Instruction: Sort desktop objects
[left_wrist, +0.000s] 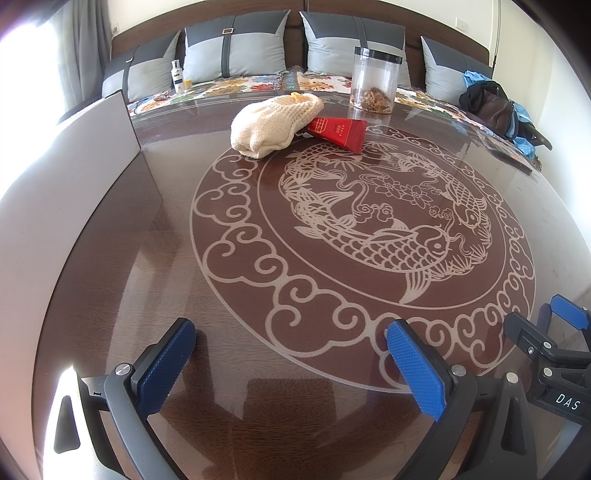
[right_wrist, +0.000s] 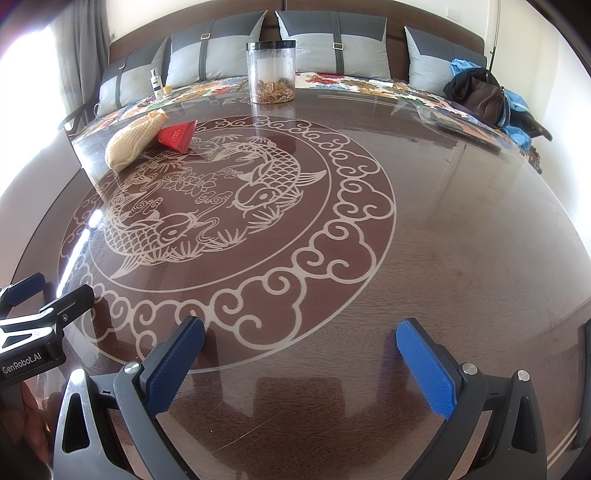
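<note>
A cream knitted pouch (left_wrist: 273, 123) lies at the far side of the dark table (left_wrist: 177, 236), touching a red box (left_wrist: 338, 133) on its right. A clear jar with a black lid (left_wrist: 375, 79) stands behind them. The right wrist view shows the pouch (right_wrist: 131, 142), the red box (right_wrist: 177, 136) and the jar (right_wrist: 272, 72) too. My left gripper (left_wrist: 290, 334) is open and empty, low over the near table edge. My right gripper (right_wrist: 301, 332) is open and empty beside it, and also shows at the left wrist view's right edge (left_wrist: 546, 321).
A grey board (left_wrist: 96, 147) stands along the table's left side. A sofa with grey cushions (left_wrist: 236, 51) runs behind the table, with a small white bottle (left_wrist: 178, 75) and a dark bag (left_wrist: 491, 103) on it. A flat item (right_wrist: 458, 127) lies at the table's far right.
</note>
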